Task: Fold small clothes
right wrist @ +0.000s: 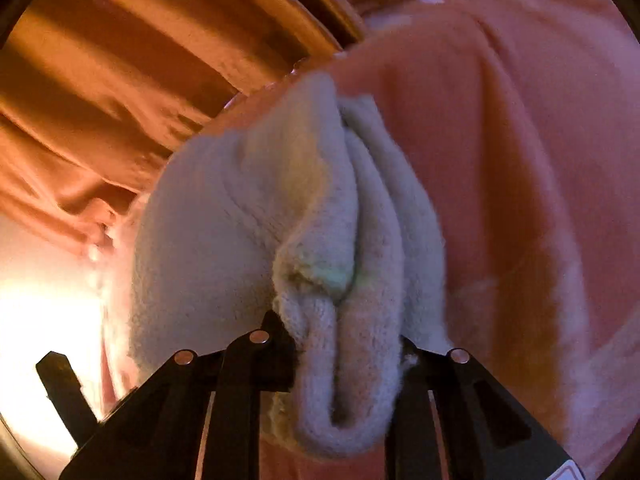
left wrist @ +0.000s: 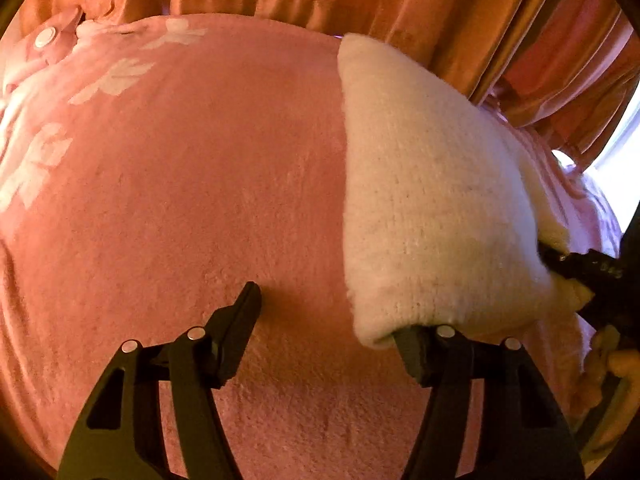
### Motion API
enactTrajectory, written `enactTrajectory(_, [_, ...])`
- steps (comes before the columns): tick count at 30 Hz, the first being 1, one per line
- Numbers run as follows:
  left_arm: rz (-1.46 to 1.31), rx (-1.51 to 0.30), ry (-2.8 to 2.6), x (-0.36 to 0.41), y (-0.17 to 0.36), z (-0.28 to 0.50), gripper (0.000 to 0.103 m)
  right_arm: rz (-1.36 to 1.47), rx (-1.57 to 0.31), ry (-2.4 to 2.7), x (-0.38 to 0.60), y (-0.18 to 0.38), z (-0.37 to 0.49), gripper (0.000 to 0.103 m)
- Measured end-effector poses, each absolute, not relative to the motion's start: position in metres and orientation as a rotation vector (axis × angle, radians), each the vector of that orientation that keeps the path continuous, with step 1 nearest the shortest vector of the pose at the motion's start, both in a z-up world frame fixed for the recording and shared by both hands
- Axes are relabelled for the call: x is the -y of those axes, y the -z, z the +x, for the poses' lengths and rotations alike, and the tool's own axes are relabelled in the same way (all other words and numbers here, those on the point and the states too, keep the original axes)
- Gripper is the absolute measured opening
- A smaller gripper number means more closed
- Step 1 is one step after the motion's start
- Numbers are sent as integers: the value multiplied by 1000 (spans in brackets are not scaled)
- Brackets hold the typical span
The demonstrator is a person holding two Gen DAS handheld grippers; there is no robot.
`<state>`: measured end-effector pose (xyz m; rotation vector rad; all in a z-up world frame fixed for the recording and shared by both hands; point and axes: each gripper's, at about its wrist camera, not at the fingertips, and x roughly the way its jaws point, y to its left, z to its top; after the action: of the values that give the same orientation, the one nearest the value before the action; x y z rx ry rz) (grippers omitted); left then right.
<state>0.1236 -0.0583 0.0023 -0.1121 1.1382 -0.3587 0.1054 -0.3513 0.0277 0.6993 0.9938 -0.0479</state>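
One finger (left wrist: 412,344) under cream garment (left wrist: 432,208)

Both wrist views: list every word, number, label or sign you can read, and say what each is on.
Nothing reads clearly.
Pale marks on the right gripper: digit-like, too blurred to read.
Sticker corner on the same gripper: cut off, illegible.
White knit garment and pink blanket: no writing, only pale flower shapes on the blanket.
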Motion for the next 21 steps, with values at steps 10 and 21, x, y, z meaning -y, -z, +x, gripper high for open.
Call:
enactTrajectory(10, [-83,-1141,361,62,-9,114,60,726,-985,38,352,-19,102,20])
enactTrajectory(21, [-178,-995,450,54,-85,116,78,533,-763,7,335,-117,102,36])
